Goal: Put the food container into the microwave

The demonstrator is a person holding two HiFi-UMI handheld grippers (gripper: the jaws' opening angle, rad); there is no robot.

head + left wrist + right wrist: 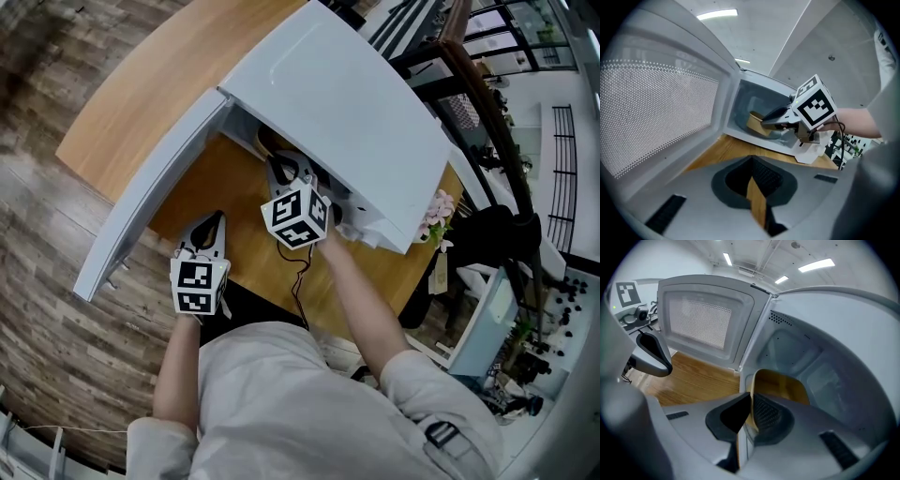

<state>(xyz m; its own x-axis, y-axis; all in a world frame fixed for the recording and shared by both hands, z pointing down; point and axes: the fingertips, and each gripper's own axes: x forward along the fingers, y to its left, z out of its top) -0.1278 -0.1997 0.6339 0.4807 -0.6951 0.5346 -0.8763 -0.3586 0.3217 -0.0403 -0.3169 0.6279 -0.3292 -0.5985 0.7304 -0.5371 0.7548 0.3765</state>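
On the wooden table (pixel 122 112) the microwave (pixel 347 103) stood with its door (pixel 141 216) open leftward, letting the right gripper (pixel 750 399), jaws pinched on the rim of the food container (pixel 783 387), hold it inside the cavity, while the left gripper (pixel 751 161) hovered nearby, closed and empty.

Seen from above, a light wooden surface (pixel 141 103) with a curved edge fills the frame from 10 to 12 o'clock. Around it, from 7 to 10 o'clock, lies a floor (pixel 47 281) of grey-brown planks with a weathered look. At 1 o'clock, windows (pixel 525 28) with dark frames let in bright daylight. A small bunch of pale pink flowers (pixel 438 214) sits at 3 o'clock, near the surface's edge. At 4 o'clock stands a white piece of furniture (pixel 487 314), with small dark items scattered just beyond it. Overhead, long strip lights (pixel 815 266) glow on a pale grey ceiling (pixel 764 28).
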